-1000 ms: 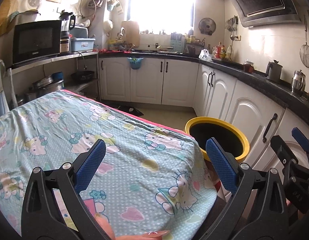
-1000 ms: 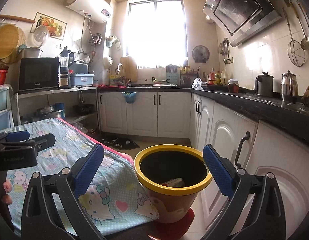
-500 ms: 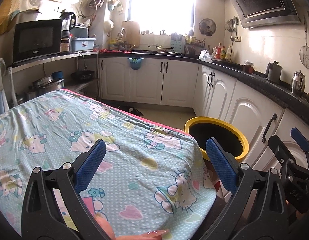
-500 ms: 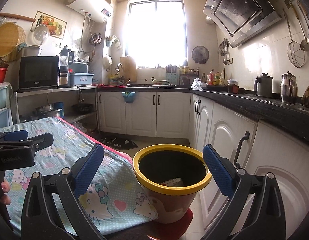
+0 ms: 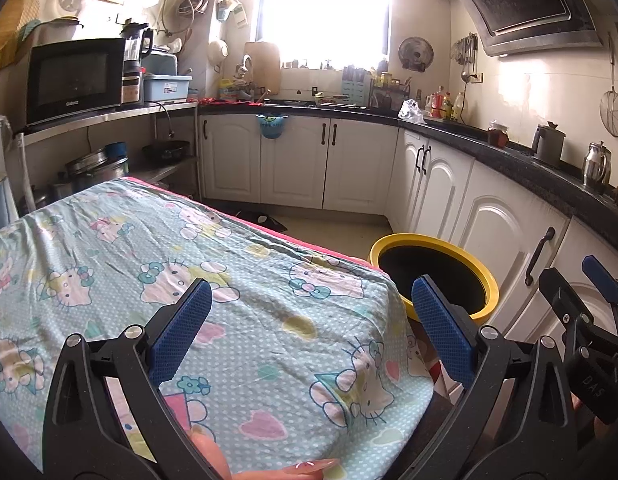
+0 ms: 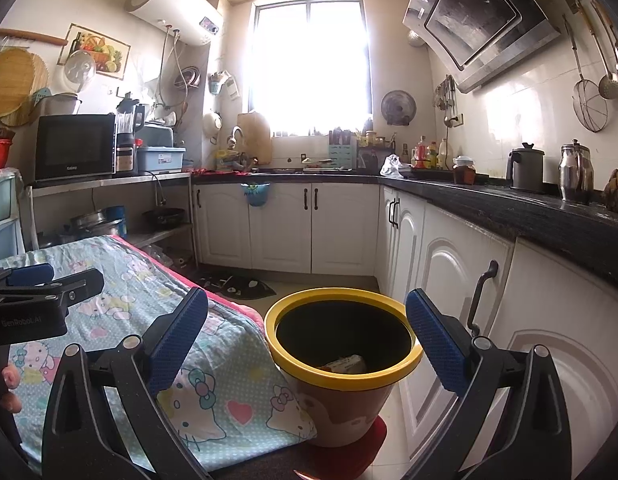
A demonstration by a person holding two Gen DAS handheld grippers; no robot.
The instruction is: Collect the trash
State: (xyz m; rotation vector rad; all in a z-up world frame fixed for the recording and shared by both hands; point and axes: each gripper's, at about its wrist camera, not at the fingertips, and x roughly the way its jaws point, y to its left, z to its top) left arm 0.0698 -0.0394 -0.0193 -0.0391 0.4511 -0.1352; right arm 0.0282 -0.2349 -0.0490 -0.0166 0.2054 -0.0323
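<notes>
A yellow-rimmed trash bin [image 6: 343,364] stands on the floor beside the table, with a boxy piece of trash [image 6: 343,363] lying inside it. The same bin [image 5: 475,270] shows at the table's right corner in the left wrist view. My left gripper [image 5: 307,326] hovers open over the cartoon-cat tablecloth [image 5: 157,264], nothing between its fingers. My right gripper [image 6: 307,334] is open and empty, held just above and in front of the bin. Each gripper appears at the edge of the other's view. No loose trash is visible on the cloth.
White cabinets [image 6: 441,264] under a dark counter [image 6: 549,210] run along the right and back. A shelf with a microwave [image 5: 75,78] stands at the left. Dark slippers on a mat [image 6: 239,286] lie on the floor behind the bin. A hand's fingers [image 5: 301,468] show at the bottom edge.
Both grippers stay open and empty. The left view has drifted slightly; the right view has eased a little, with the bin holding nearly the same place.
</notes>
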